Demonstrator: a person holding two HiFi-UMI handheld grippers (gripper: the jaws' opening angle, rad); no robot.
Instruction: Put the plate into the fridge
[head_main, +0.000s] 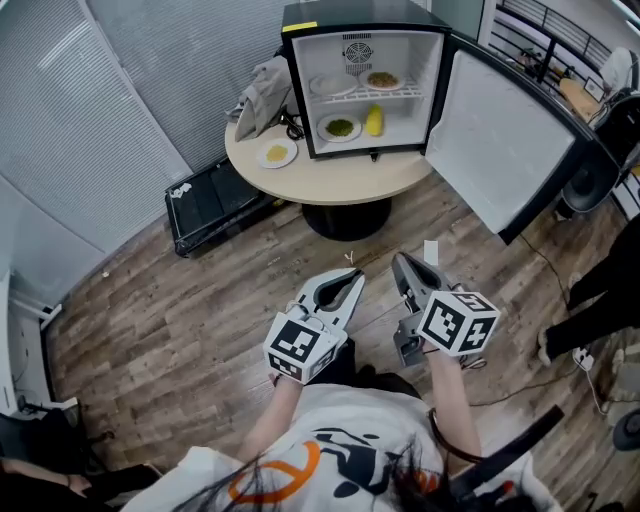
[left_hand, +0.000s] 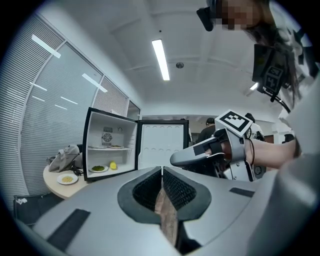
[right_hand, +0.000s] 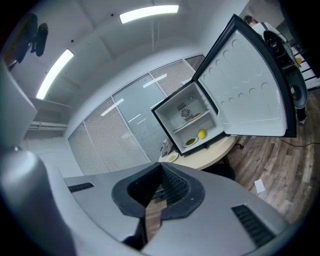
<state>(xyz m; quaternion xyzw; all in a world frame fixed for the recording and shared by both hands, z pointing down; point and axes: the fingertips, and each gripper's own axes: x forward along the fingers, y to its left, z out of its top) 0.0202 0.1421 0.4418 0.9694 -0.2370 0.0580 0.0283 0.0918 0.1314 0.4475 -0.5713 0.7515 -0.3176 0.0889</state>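
**Grippers.** The left gripper (head_main: 352, 279) and the right gripper (head_main: 402, 263) share one design: a light grey moulded shell that tapers to two jaws. The jaw recess is lined in black. The pads (left_hand: 148, 192) are black with a fine grid texture. Black rectangular insets sit on the upper shell faces. The left marker cube (head_main: 299, 346) and the right marker cube (head_main: 458, 321) are white with black square markers.

**Operator.** The person wears a white T-shirt (head_main: 352, 418) with an orange and black print. A thin dark wristband (left_hand: 248, 152), possibly a hair tie, circles the right wrist. A black strap (head_main: 510, 448) crosses the right side.
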